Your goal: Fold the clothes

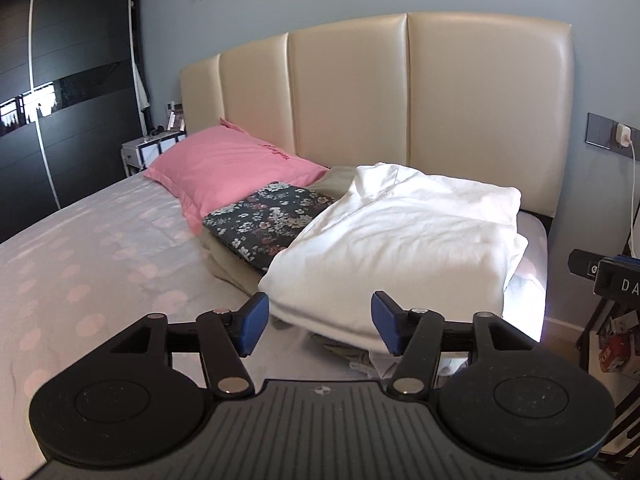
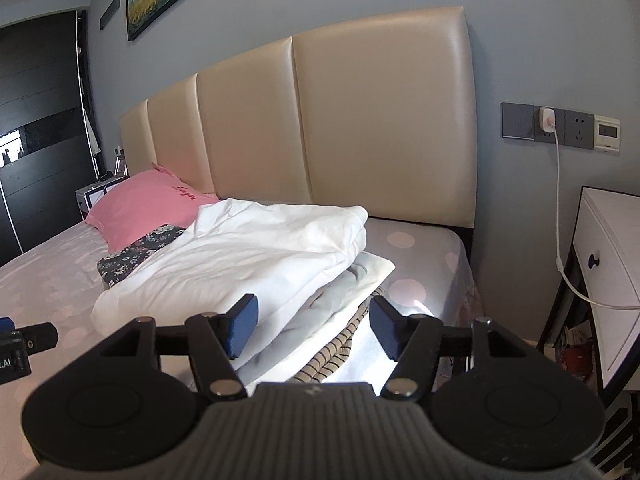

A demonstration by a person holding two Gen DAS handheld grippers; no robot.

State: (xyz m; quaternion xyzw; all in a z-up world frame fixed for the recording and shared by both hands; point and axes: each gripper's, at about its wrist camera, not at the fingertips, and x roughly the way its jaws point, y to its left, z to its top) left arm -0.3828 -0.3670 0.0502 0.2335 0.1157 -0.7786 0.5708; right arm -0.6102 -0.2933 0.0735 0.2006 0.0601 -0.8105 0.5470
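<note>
Fingers of the left gripper (image 1: 320, 324) stand spread with nothing pinched, their blue pads apart just short of the near hem of the white garment (image 1: 396, 236). The right gripper (image 2: 314, 326) is likewise spread and empty, its pads framing the near edge of a layered pile: a striped piece (image 2: 332, 356) lowest, a grey-blue piece (image 2: 340, 296) above it, and the white garment (image 2: 248, 252) folded on top. That pile sits on the right-hand part of the bed (image 1: 100, 248), close to the mattress corner and its outer edge, where the sheet drops toward the floor. To the left of the pile the dotted sheet lies bare and wide, the largest free stretch within reach. Just beyond, a dark floral piece (image 1: 268, 220) lies flat on a beige layer (image 1: 224, 264), its right edge tucked under the white garment. A pink pillow (image 1: 228, 168) rests behind it, touching its far left side. The cream headboard (image 1: 360, 112) closes the far edge of the bed. On the right, a white nightstand (image 2: 608, 272) stands beside the bed with a narrow gap between, and a charger cable (image 2: 558, 200) hangs from the wall socket. A dark wardrobe (image 1: 60, 100) bounds the far left.
</note>
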